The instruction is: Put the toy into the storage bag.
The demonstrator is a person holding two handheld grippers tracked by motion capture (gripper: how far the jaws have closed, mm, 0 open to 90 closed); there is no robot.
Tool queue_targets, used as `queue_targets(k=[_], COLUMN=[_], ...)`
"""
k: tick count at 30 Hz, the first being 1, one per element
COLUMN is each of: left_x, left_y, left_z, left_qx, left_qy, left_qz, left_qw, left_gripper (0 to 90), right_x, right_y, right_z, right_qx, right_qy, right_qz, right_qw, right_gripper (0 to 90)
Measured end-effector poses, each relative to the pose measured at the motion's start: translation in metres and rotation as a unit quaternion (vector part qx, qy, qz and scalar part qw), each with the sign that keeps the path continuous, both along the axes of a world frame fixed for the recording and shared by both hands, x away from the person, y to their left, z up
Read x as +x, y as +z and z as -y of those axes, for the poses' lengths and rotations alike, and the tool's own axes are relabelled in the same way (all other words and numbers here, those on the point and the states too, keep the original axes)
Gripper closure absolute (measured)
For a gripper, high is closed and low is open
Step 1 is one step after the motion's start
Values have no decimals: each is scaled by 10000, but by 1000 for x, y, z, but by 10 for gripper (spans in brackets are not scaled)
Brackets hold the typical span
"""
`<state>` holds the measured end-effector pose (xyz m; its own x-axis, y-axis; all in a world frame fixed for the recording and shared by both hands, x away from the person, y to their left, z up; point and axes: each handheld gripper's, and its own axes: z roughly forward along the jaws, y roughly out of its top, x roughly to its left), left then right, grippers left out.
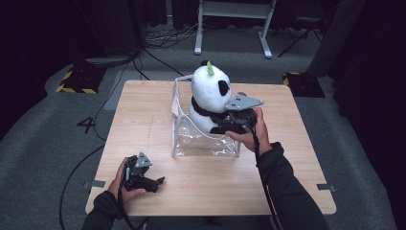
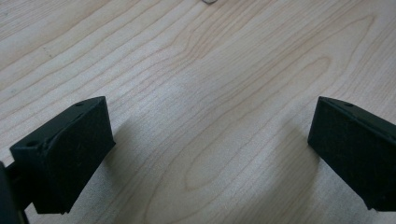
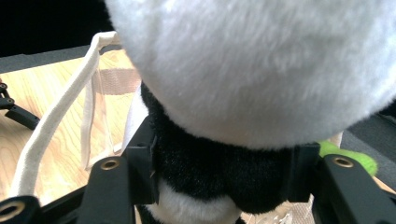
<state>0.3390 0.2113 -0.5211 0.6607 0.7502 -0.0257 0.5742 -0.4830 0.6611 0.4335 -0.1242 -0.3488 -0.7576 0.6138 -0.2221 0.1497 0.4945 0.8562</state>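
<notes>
Inside the clear bag (image 1: pixel 206 146), the right gripper (image 1: pixel 229 120) pinches the panda (image 1: pixel 208 93); the left gripper (image 1: pixel 154 182) rests with fingers spread.

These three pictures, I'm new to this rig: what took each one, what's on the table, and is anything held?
No robot here: a person holds a two-jaw tool in each hand. The high view looks down on the wooden table. The other two come from cameras riding on each tool. The left tool rests low over bare wood, jaws wide apart, holding nothing. The right tool is clamped on the black neck of a plush panda, which sits in a clear plastic bag with white handles.
</notes>
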Motion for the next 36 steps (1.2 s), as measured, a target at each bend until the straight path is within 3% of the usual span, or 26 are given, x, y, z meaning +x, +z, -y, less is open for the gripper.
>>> queue_targets(k=[12,23,30,36], left_x=[0,0,0,0], left_y=[0,0,0,0], left_z=[0,0,0,0], left_qx=[-5,-7,-9,-7], left_qy=[0,-1,0,0], left_qz=[2,1,2,2], left_qw=[10000,10000,10000,10000], left_gripper=[2,2,2,2], right_x=[1,8,9,10], right_y=[-4,-9,-11,-10], right_z=[-4,-5,-7,-5], right_qx=[-196,-430,-474,-499], right_qy=[4,-38,-19,-181], right_qz=[-137,-572,-692,-634], right_qw=[9997,9974,9965,9966], right_gripper=[395,322,340,428])
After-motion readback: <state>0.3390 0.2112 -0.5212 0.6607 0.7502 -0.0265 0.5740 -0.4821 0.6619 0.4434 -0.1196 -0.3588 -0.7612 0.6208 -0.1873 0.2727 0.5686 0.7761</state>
